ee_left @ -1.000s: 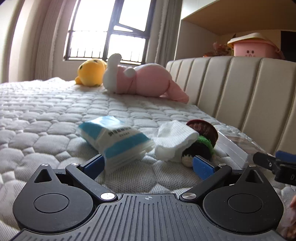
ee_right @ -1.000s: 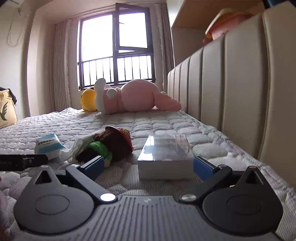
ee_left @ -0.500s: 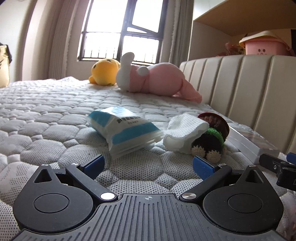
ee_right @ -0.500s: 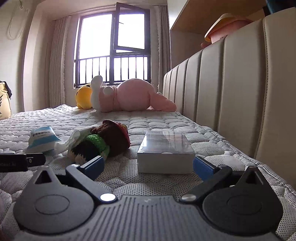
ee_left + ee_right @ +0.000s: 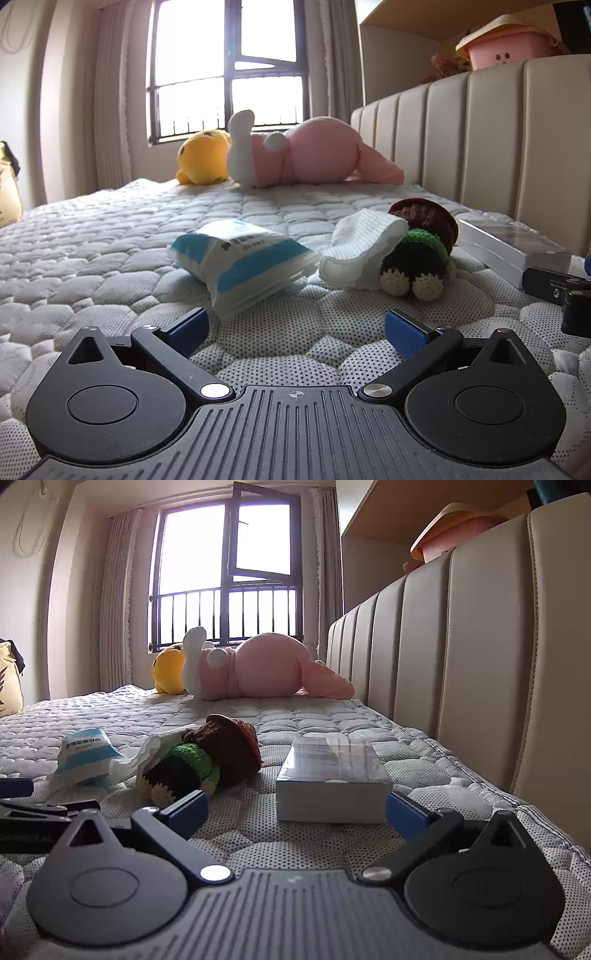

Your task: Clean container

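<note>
The bed (image 5: 110, 236) is a soft quilted surface, so any push on a thing lying on it can sink or slide that thing instead of seating it between the fingers; this is the main hazard for both grippers. Far off, the pink plush (image 5: 306, 155) and the yellow plush (image 5: 201, 162) lie well apart from the work and pose no risk. The box (image 5: 332, 771), judged to be the container to clean, lies near the headboard (image 5: 461, 664) on the right, directly ahead of the right gripper (image 5: 295, 808), whose jaws stand wide and empty. The box looks about as wide as that opening, so a slightly off-centre approach can strike a front corner and shove the box away. Its top is glossy and seems clear; the contents cannot be told, and no dirt is visible on it. The left gripper (image 5: 295, 326), jaws also wide and empty, points at the gap between the pack (image 5: 240, 258) on the left and the tissue (image 5: 360, 247) to the right. The pack, judged to hold tissues or wipes, is soft film and can buckle or skid under a pinch. The loose tissue rests against the doll (image 5: 421, 251), so pulling it can drag the doll along. The doll lies just left of the box and can snag a finger there.
</note>
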